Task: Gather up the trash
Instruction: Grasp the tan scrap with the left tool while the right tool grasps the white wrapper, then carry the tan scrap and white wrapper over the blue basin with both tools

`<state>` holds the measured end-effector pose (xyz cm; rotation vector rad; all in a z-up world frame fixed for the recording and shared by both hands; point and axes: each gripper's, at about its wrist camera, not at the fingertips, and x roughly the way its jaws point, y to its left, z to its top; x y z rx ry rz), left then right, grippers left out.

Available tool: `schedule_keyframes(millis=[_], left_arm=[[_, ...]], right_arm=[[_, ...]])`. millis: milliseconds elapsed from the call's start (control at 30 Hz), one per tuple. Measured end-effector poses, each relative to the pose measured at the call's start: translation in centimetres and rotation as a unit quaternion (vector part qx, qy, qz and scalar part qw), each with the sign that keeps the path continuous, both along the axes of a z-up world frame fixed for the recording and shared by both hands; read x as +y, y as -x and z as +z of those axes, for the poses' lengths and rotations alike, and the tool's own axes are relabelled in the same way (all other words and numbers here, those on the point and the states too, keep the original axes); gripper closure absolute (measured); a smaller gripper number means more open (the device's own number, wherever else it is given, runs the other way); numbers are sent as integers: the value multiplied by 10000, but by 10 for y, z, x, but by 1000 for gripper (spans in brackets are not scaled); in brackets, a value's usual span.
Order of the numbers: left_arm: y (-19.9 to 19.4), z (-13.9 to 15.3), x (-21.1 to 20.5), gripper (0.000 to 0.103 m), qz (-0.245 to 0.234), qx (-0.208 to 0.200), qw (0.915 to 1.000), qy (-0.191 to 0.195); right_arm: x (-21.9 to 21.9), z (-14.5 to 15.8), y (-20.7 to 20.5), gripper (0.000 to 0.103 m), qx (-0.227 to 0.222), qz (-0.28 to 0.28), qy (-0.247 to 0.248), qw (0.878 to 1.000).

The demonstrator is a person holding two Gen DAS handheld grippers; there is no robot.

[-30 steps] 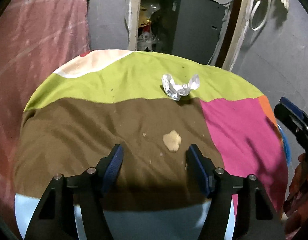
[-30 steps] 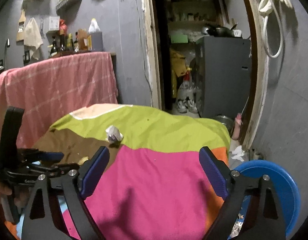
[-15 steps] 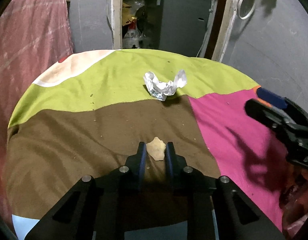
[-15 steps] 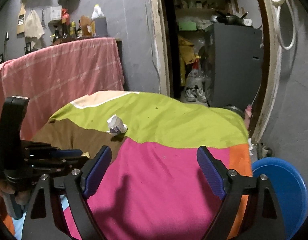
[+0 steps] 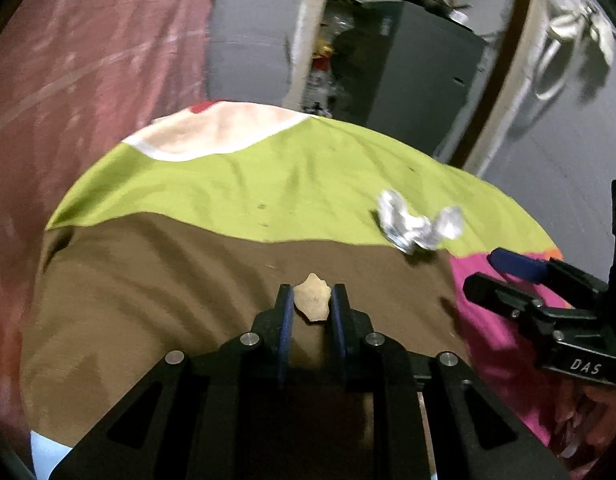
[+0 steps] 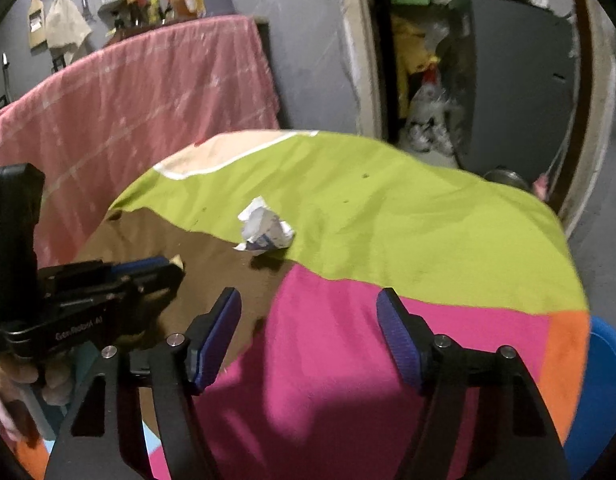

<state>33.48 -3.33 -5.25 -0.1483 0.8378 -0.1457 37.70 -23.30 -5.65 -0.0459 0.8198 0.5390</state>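
Left gripper (image 5: 310, 304) clamped onto tan scrap (image 5: 312, 303) since earlier; right gripper (image 6: 308, 340) narrowing, released, nothing between

Tablecloth (image 5: 212, 184) green, brown, magenta, orange patches; tan scrap (image 5: 311, 303); white-silver wrapper (image 5: 416, 229); blue bin (image 6: 604, 392).

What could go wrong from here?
1. The left tool grips the tan scrap only by its edges; it may slip out in transit.
2. The right tool, open, sits close to the left; they may collide.
3. The paper wad looks light and may skid when pinched.
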Motion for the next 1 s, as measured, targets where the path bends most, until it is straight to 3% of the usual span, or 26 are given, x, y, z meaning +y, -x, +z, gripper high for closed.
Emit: schedule_keyframes(millis=[233, 467, 533, 600, 700, 1000], left_arm=[[3, 5, 23, 88, 461, -15, 9986, 278], [5, 6, 28, 88, 562, 12, 9975, 424], [6, 6, 29, 88, 565, 20, 9974, 436], [4, 6, 28, 88, 562, 7, 9975, 440], [6, 8, 26, 88, 523, -63, 9976, 453], [17, 21, 7, 88, 302, -374, 9979, 424]], right_arm=[[31, -6, -27, 44, 99, 189, 261, 9994], [48, -11, -42, 51, 161, 429, 281, 9986], [50, -11, -44, 58, 175, 439, 299, 9984], [51, -13, -44, 70, 195, 430, 352, 9983], [53, -11, -39, 76, 99, 430, 432, 9981], [39, 4, -10, 82, -354, 387, 342, 9980]])
